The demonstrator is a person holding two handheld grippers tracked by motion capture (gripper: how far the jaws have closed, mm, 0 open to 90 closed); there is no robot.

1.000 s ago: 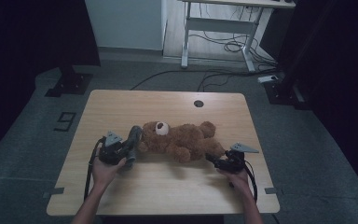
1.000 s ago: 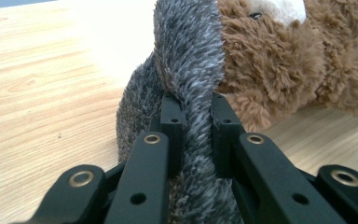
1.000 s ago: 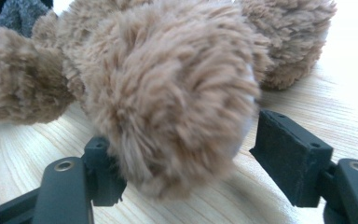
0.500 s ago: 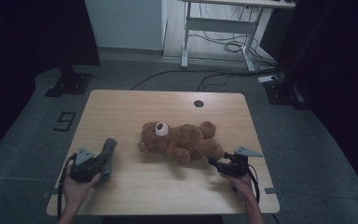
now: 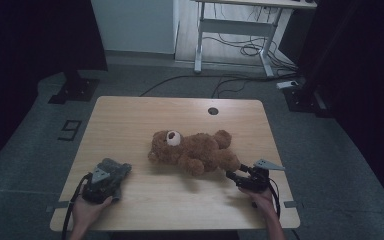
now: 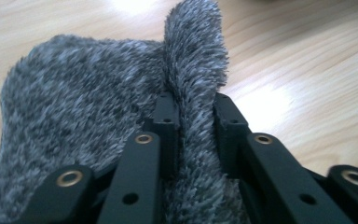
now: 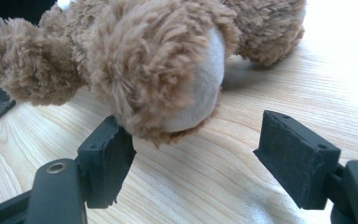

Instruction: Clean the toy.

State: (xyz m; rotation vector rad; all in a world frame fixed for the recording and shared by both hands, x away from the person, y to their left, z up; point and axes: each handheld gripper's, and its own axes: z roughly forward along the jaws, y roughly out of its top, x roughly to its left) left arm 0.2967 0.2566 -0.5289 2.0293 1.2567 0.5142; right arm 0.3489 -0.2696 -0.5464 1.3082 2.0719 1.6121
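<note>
Sock point(image 5: 114, 169) off the bear now: a second ago my left gripper point(image 5: 102, 186) was up against the teddy bear point(image 5: 195, 151), and it has since pulled the grey fuzzy sock away to the near left corner of the worktop point(image 5: 145, 117), well apart from the bear. In the left gripper view a fold of the sock point(image 6: 191, 93) stands up between my jaws, which have just been easing open; the pads look barely touching the pile, so I judge the grip is going slack and the sock is being laid down. My right gripper point(image 5: 237, 176) has kept its place at the bear's foot point(image 7: 186, 79), jaws spread wide, the foot just ahead of them and resting by one pad, not gripped. I judge the stripping step done, and letting go is next
</note>
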